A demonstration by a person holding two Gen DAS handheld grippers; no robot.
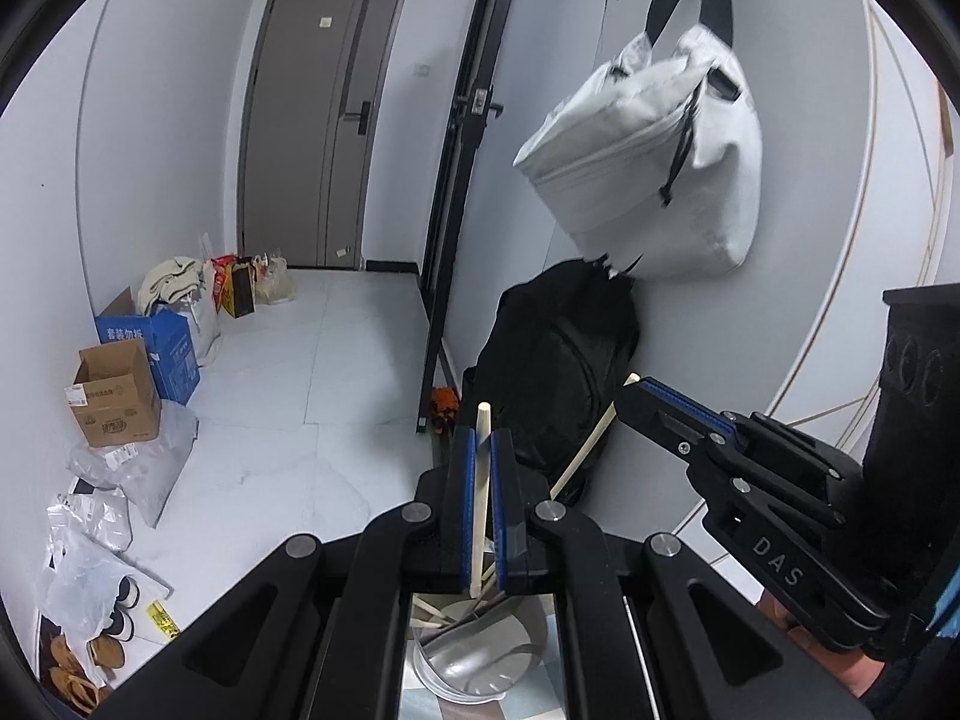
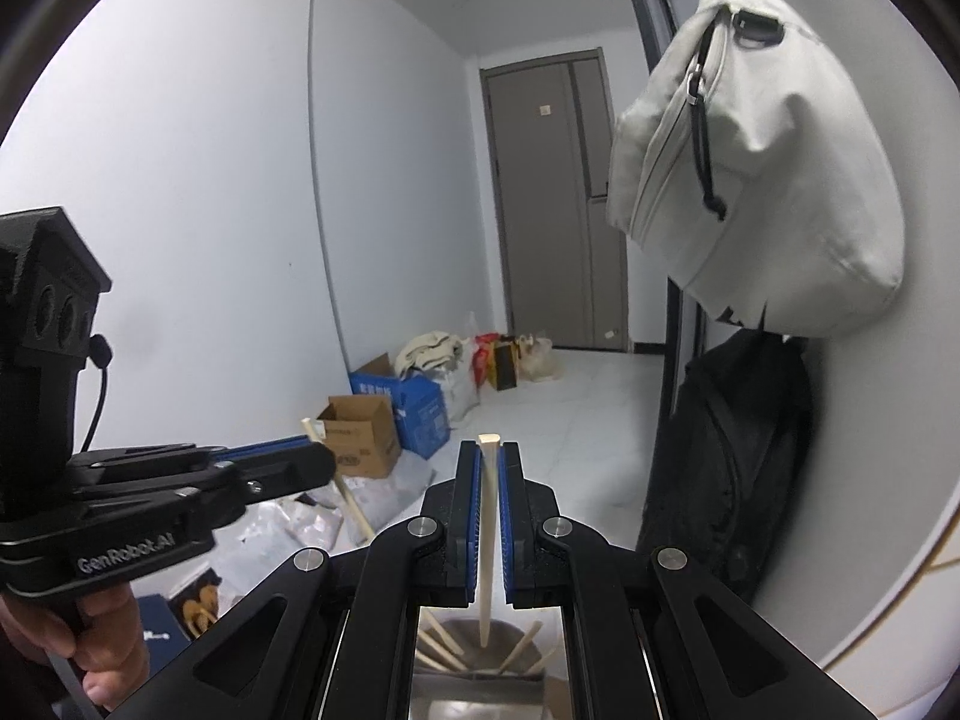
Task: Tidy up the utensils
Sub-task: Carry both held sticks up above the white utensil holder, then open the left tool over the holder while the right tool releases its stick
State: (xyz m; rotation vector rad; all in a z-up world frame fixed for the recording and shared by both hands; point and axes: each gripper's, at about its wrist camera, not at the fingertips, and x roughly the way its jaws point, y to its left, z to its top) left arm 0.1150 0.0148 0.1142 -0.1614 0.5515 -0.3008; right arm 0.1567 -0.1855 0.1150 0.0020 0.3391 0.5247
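In the left wrist view my left gripper is shut on a pale wooden chopstick that stands nearly upright between its blue pads. To its right, my right gripper clamps a second chopstick, which slants down and left. The right wrist view shows that gripper shut on its chopstick, tip pointing down. At that view's left, a hand holds the left gripper with its chopstick. Below both grippers sits a metal holder with several loose chopsticks in it.
A white bag hangs on the wall at right, over a black backpack on the floor. Cardboard boxes, plastic bags and shoes line the left wall. A grey door closes the far end.
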